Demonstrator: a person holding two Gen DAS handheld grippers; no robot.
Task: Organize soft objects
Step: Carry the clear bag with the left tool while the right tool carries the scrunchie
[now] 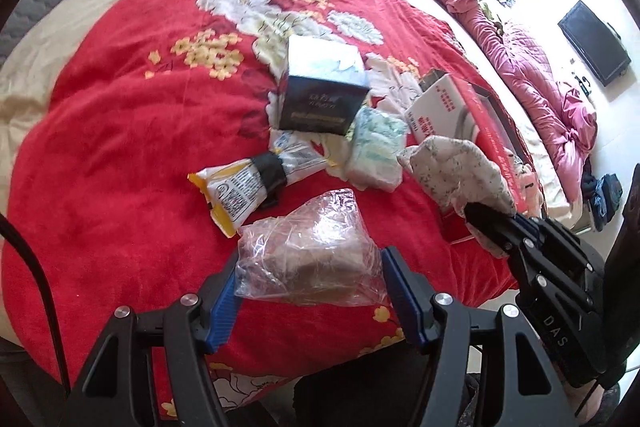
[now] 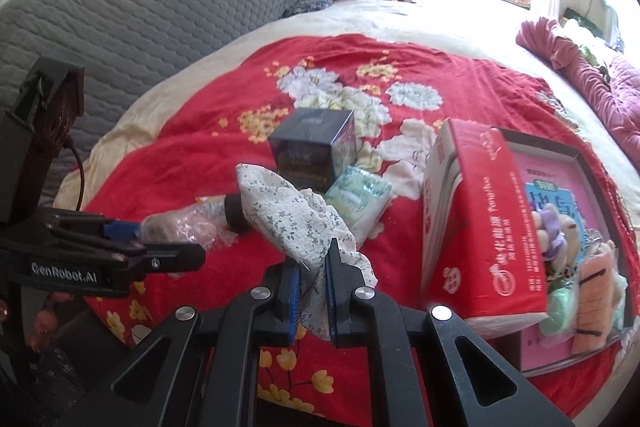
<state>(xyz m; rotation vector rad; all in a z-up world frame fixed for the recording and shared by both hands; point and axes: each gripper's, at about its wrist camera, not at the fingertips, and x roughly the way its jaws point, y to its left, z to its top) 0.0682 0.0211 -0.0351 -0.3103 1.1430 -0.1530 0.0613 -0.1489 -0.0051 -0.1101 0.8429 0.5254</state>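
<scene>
Red blanket [image 1: 120, 155] covers the bed, and the things to sort lie in a loose cluster on it. The left gripper [image 1: 308, 279] holds a clear bag [image 1: 312, 259] between its fingers [image 1: 222, 301], which stand fairly wide around the bag's crinkled sides. The right gripper [image 2: 312, 291] has its fingers [image 2: 294, 301] narrow, pinched on a floral cloth [image 2: 288, 219] that drapes up and over them.

Beyond the bag lie a yellow packet [image 1: 236, 187] with a dark band, a tissue pack [image 1: 376, 147], and a dark box [image 1: 320, 95]. To the right, a red box [image 2: 476, 223] leans over the edge of a tray [image 2: 560, 163] that holds small plush toys [image 2: 588, 267].

The bag looks the riskier hold. Its plastic is slick and slack, and I cannot tell whether the fingers press the contents or only the film; if only the film, the contents could sag and slide out. The cloth is pinched near one fold, so most of it hangs free. That loose part could brush the tissue pack or the packet and drag them across the blanket. It could also catch the leaning red box and tip it onto the toys. The two grippers work close together, so a crossing move could tangle the cloth with the left fingers.
</scene>
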